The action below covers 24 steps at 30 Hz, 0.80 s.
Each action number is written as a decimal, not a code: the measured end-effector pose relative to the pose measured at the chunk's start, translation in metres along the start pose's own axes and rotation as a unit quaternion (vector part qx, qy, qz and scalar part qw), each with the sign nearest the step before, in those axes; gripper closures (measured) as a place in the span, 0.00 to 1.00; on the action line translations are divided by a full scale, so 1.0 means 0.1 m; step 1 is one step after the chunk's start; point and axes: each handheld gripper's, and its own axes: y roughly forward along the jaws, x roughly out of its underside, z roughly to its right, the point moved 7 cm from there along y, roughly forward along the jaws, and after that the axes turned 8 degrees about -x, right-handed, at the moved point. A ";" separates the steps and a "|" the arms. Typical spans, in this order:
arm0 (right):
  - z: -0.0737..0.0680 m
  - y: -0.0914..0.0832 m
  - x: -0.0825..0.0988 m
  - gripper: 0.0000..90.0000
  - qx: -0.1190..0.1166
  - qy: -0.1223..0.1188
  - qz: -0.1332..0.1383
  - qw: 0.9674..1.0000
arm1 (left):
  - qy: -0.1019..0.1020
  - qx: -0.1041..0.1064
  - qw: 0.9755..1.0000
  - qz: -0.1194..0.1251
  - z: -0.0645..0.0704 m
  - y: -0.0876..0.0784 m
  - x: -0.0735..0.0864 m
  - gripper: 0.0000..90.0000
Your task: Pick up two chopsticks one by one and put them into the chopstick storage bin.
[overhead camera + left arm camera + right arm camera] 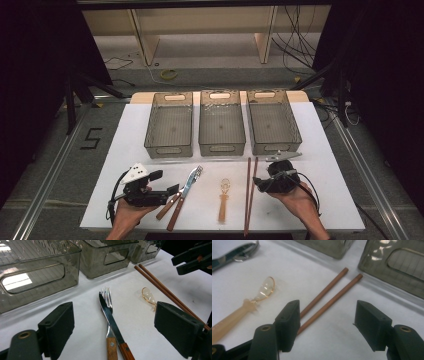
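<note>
1. While both hands sit at the near edge of the white surface (pixel 325 200), the right gripper (pixel 325 326) is spread, nothing pinched; the chopsticks (pixel 329 298) run just past its left jaw.
2. Left gripper (pixel 113 327) spread wide, empty, with knife (pixel 110 317) and fork (pixel 107 300) lying between its jaws on the surface.
3. Amber spoon (pixel 223 197) lies mid-surface, between the knife and chopsticks.
4. Farther off, three smoky plastic bins (pixel 221 125) stand in a row, left to right.
</note>
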 end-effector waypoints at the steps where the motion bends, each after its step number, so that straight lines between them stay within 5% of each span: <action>1: 0.00 0.00 0.00 0.43 0.000 0.000 0.000 1.000 | 0.000 0.000 1.000 0.000 0.00 0.00 0.00 0.18; 7: 0.07 0.18 -0.03 0.45 0.000 0.018 -0.052 0.998 | -0.001 -0.001 1.000 0.000 -0.02 0.00 0.00 0.18; 16: 0.07 0.36 -0.01 0.49 0.004 0.013 -0.112 0.994 | -0.001 -0.003 1.000 -0.001 -0.03 0.00 0.01 0.18; 24: 0.03 0.43 0.01 0.52 0.004 0.009 -0.135 0.991 | -0.001 -0.004 1.000 -0.001 -0.04 0.00 0.02 0.18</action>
